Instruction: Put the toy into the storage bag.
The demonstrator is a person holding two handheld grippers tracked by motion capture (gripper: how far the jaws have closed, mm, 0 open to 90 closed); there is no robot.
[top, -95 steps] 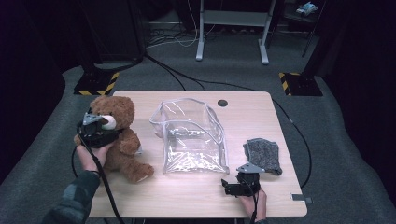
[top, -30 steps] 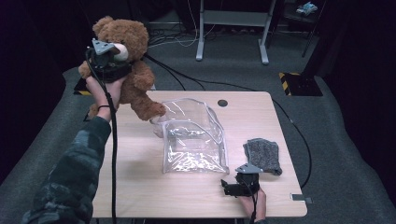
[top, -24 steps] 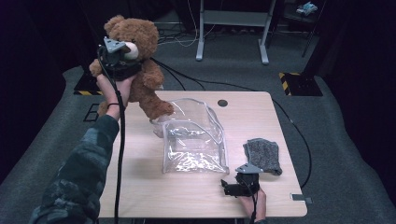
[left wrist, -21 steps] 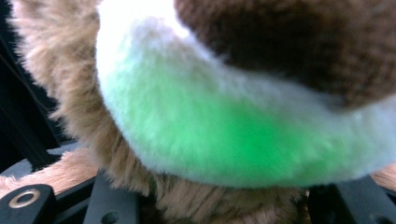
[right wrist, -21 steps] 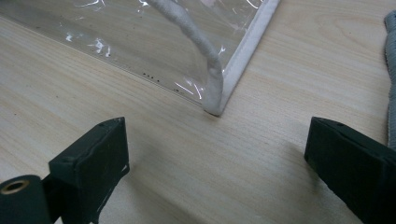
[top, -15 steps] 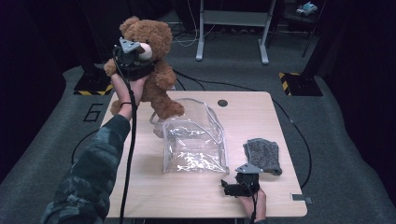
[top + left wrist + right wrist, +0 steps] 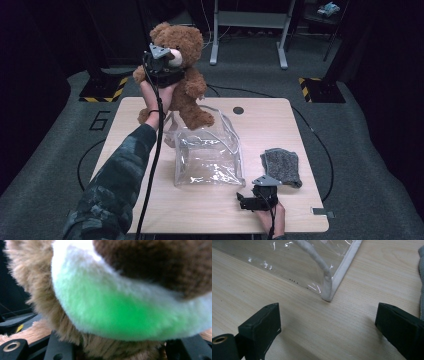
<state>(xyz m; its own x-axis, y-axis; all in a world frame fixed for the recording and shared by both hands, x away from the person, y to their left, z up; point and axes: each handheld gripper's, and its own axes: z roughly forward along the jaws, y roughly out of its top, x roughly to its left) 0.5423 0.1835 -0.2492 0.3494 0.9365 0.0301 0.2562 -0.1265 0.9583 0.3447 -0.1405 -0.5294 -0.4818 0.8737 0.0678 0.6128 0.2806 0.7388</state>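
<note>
One teddy bear [image 7: 181, 75] held aloft, bound for the clear bag [image 7: 207, 152].
Left claw [image 7: 161, 67] grasps it above the worktop's [image 7: 210, 210] far-left corner; next, lower it into the bag's mouth; right claw [image 7: 250, 200] rests released.

A grey cloth [image 7: 281, 166] lies on the wooden table [image 7: 300, 125].

Dim room, evenly lit table [image 7: 300, 125], blurred green-lit fur close-up [image 7: 120, 315], plastic glare

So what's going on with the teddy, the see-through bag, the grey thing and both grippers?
teddy bear: in the air, over the bag's far edge
left gripper: shut on the teddy bear
clear bag: on the table, open at the top
grey cloth: lying flat
right gripper: open, holding nothing
</note>
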